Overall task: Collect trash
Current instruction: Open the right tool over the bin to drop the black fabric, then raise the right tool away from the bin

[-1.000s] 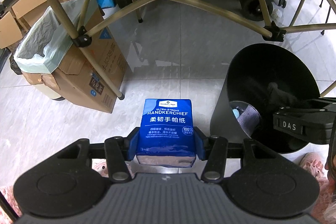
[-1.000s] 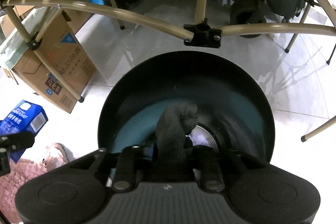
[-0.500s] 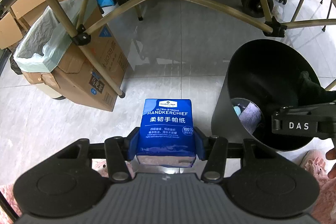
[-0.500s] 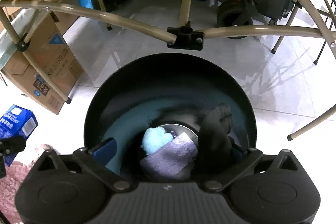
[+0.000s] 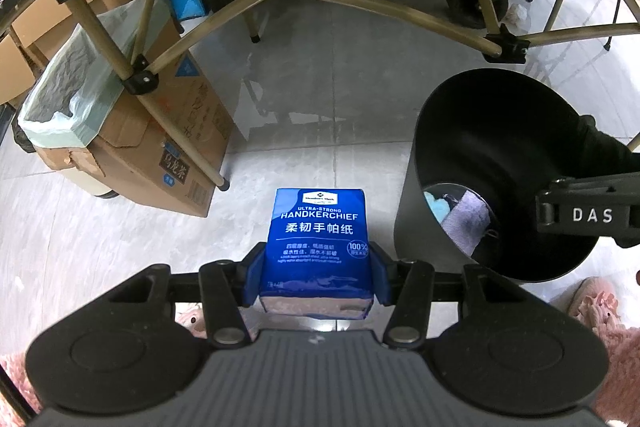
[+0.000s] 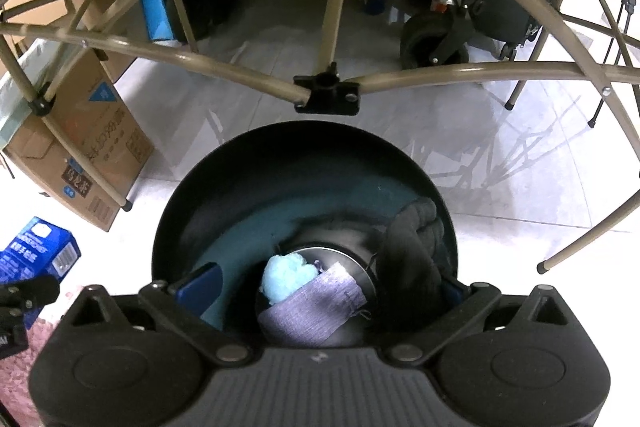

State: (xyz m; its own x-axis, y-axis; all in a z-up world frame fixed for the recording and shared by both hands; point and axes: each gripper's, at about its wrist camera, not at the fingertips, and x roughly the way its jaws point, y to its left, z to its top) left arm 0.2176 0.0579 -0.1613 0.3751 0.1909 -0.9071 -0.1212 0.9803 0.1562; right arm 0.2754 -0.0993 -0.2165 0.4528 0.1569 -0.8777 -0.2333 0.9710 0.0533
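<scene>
**Black cloth released over bin; tissue pack waiting in left gripper**

Black bin [image 6: 304, 211]: sits directly below and ahead of the right gripper [image 6: 320, 283], mouth open toward it. To the left gripper [image 5: 316, 267] it stands just off to the right, forward.

Black cloth [image 6: 412, 247]: drapes against the bin's inner wall, by the right finger of the right gripper. That gripper's jaws are spread wide; the blue pads do not press on the cloth. Whether it hangs on the rim or leans lower down, cannot tell.

Handkerchief pack [image 5: 318, 247]: blue, pinched at its sides between the left gripper's pads, its near end toward the camera, far end pointing away over the tiled floor [image 5: 328, 99].

Grey cloth [image 6: 316, 303] and light blue wad [image 6: 286, 277]: at the bin bottom, beneath the right gripper.

Risks, as judged:
- Black cloth could snag on the right finger and come out with the gripper when it lifts, since it lies so close.
- Pack goes next, probably. The right gripper occupies the mouth; the two tools may knock together if the left swings over first.
- Releasing short of the rim drops the pack on the floor.
</scene>
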